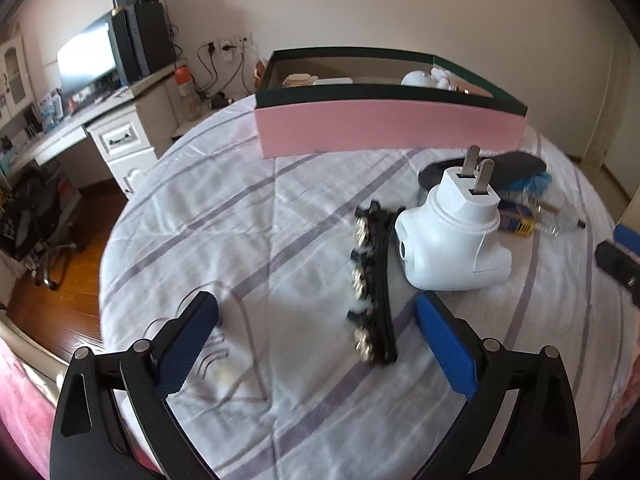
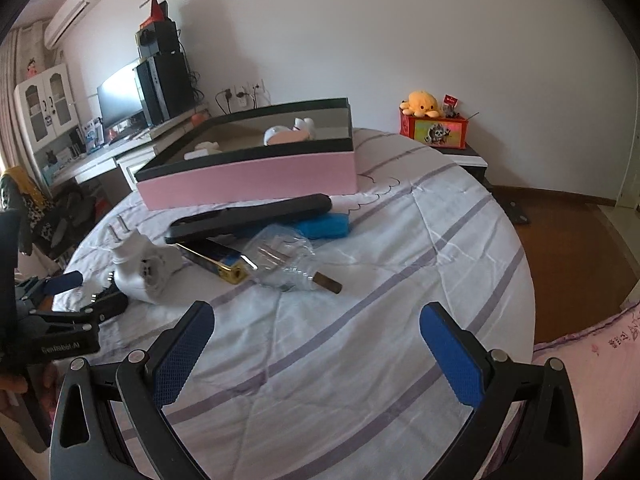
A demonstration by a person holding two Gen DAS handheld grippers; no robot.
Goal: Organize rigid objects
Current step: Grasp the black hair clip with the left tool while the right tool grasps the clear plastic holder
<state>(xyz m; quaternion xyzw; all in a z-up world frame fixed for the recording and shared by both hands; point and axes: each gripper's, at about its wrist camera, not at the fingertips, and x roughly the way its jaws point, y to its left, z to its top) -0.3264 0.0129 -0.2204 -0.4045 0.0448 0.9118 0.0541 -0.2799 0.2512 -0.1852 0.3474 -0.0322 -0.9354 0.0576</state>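
Centrally, glossy white plug adapter (image 1: 452, 240) (rounded) beside studded black strip (image 1: 372, 280).

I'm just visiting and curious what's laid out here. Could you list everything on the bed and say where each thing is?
box: one, pink with dark green rim, far side of the bed, some white items inside
plug adapter: one, white, prongs up, near the left gripper
hair clip: one, black with shiny studs, beside the adapter
phone case: one, black, in front of the box
blue object: one, under the case
small carton: one, blue and gold
clear wrapper: one, beside the carton
bedsheet: white, purple stripes
left gripper: open
right gripper: open
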